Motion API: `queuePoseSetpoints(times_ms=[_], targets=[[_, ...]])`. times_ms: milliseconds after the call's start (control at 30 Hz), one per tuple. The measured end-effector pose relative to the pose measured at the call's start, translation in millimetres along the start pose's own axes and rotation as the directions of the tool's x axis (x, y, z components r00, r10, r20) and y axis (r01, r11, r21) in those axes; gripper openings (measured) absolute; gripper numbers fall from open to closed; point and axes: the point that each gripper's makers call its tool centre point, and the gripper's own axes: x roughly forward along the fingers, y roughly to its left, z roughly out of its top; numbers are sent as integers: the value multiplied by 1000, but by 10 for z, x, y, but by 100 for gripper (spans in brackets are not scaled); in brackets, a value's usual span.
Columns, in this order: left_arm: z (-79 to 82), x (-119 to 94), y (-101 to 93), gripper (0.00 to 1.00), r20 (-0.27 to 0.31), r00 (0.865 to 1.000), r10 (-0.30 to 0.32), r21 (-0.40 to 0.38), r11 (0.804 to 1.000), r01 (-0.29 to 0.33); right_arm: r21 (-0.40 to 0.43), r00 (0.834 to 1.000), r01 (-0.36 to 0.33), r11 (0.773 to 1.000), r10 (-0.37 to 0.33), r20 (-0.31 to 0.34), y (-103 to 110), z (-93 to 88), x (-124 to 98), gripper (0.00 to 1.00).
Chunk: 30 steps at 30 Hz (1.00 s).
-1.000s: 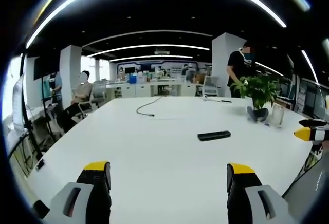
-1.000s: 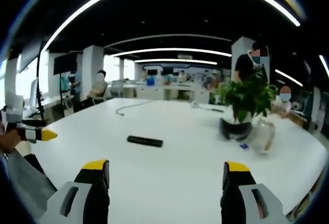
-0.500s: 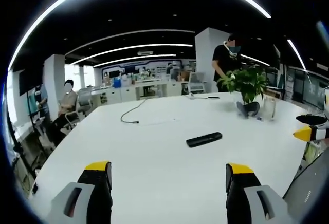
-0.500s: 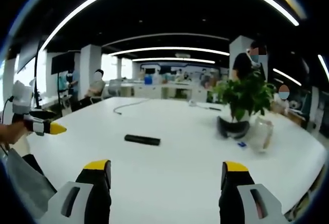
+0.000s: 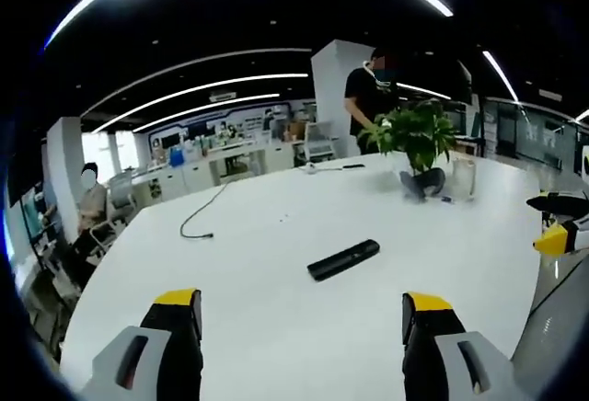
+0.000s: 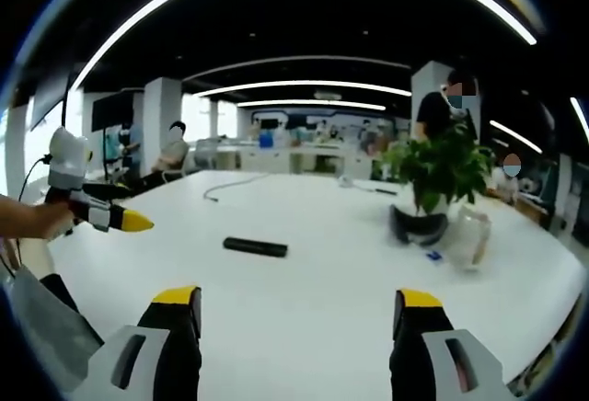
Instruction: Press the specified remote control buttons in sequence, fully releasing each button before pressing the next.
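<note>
1. Left gripper (image 5: 299, 314): its 2 yellow-tipped jaws stand wide apart above the white table (image 5: 276, 327) and hold nothing.
2. Right gripper (image 6: 294, 309): jaws likewise spread wide, nothing between them (in the left gripper view its yellow tip enters at the right edge).
3. Remote control (image 5: 343, 259): a black bar lying flat on the table, ahead of the left gripper and slightly right of its midline; in the right gripper view it lies ahead and left of centre (image 6: 255, 246), touched by neither gripper.
4. Potted plant (image 6: 435, 180): beyond the remote, ahead-right of the right gripper, with a clear container (image 6: 470, 238) just beside it.
5. Cable (image 5: 201, 215): a dark loop ahead-left of the left gripper, well apart from the remote.
</note>
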Motion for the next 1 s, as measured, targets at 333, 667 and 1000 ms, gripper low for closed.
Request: queuePoseSetpoints(times_ms=[333,667,1000], targets=[[108,358,-96,89,-27,997,-73,53,996,75,-2,1000,-11,1000,11,-14,18,-23,14,84],[190,694,-247,87,-79,985,-153,202,965,166,-8,999,-9,1000,9,-30,19,-52,25,83],[235,1020,-327,80,-130,964,-230,253,933,257,-16,999,-10,1000,9,-43,26,-77,31,83]])
